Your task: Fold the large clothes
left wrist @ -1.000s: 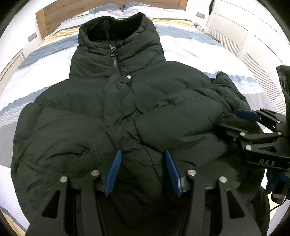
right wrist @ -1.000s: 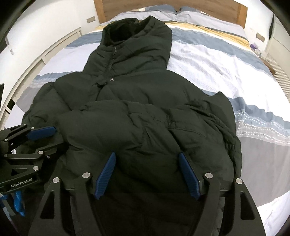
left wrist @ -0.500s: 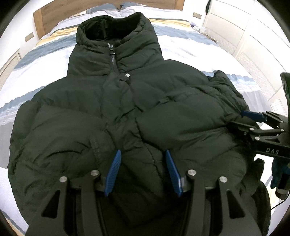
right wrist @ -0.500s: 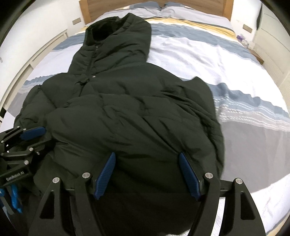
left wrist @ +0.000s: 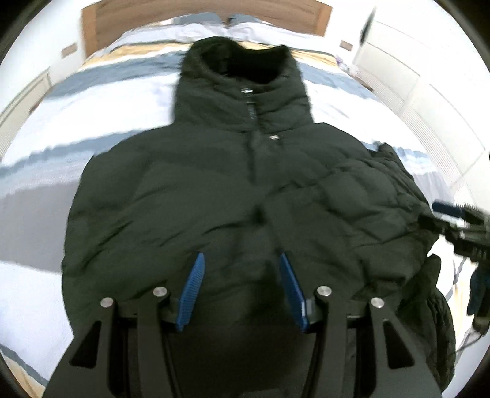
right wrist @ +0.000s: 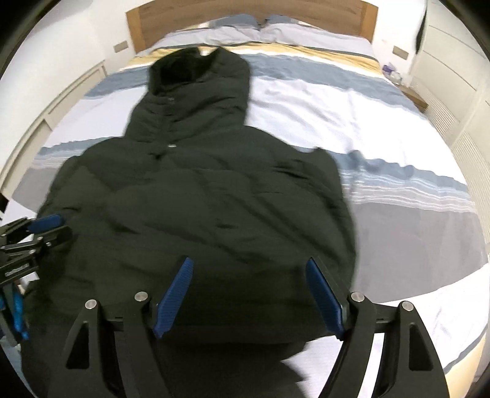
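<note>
the left gripper is gripping the puffer jacket's hem at the bed's foot edge; the right gripper is opening wide around it, so that side may slump unevenly.

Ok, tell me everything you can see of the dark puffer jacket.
The puffer jacket is dark, greenish-black, quilted and puffy with a nylon-like sheen. It lies front up on the striped bedspread, collar toward the wooden headboard, zipped, with a snap below the zipper pull. Both sleeves look folded in across the body. Its hem lies between each gripper's fingers.
</note>
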A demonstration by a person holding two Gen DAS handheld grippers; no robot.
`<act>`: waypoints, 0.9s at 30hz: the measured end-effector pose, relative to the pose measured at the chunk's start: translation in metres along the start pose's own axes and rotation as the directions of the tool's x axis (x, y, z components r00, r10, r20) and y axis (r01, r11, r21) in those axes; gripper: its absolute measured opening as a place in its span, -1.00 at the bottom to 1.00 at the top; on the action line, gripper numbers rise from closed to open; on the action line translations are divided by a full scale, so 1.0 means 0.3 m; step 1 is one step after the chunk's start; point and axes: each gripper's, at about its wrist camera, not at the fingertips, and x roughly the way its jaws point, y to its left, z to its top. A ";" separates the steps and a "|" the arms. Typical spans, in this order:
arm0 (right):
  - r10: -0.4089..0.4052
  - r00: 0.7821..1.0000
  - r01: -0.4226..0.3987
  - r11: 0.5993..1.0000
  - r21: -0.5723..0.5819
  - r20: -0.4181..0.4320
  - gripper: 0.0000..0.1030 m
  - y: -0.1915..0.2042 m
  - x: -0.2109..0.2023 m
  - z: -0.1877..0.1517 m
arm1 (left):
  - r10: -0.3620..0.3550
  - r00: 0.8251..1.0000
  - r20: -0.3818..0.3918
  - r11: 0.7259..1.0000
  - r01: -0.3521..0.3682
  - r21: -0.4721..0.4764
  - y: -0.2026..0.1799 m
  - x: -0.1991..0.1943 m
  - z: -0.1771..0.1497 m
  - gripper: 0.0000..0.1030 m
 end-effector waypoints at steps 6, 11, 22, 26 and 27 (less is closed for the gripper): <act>-0.005 0.994 0.011 0.998 0.059 -0.109 0.48 0.095 0.075 -0.078 | -0.047 0.999 -0.023 0.999 0.047 -0.014 0.091 0.028 -0.059 -0.04; -0.009 0.990 0.018 0.998 0.065 -0.140 0.48 0.100 0.071 -0.121 | -0.065 0.997 -0.041 0.998 0.065 -0.016 0.108 0.029 -0.080 -0.04; 0.094 0.990 -0.092 0.996 0.019 -0.104 0.49 0.042 0.031 -0.088 | 0.068 0.997 -0.021 0.997 -0.068 -0.028 0.081 -0.030 -0.009 -0.04; 0.129 0.988 -0.128 0.992 0.012 -0.081 0.49 0.035 0.024 -0.028 | 0.096 0.995 -0.008 0.995 -0.096 -0.030 0.070 -0.049 0.042 -0.04; 0.138 0.988 -0.138 0.990 0.010 -0.073 0.49 0.034 0.024 -0.008 | 0.106 0.994 -0.009 0.994 -0.107 -0.028 0.067 -0.048 0.055 -0.04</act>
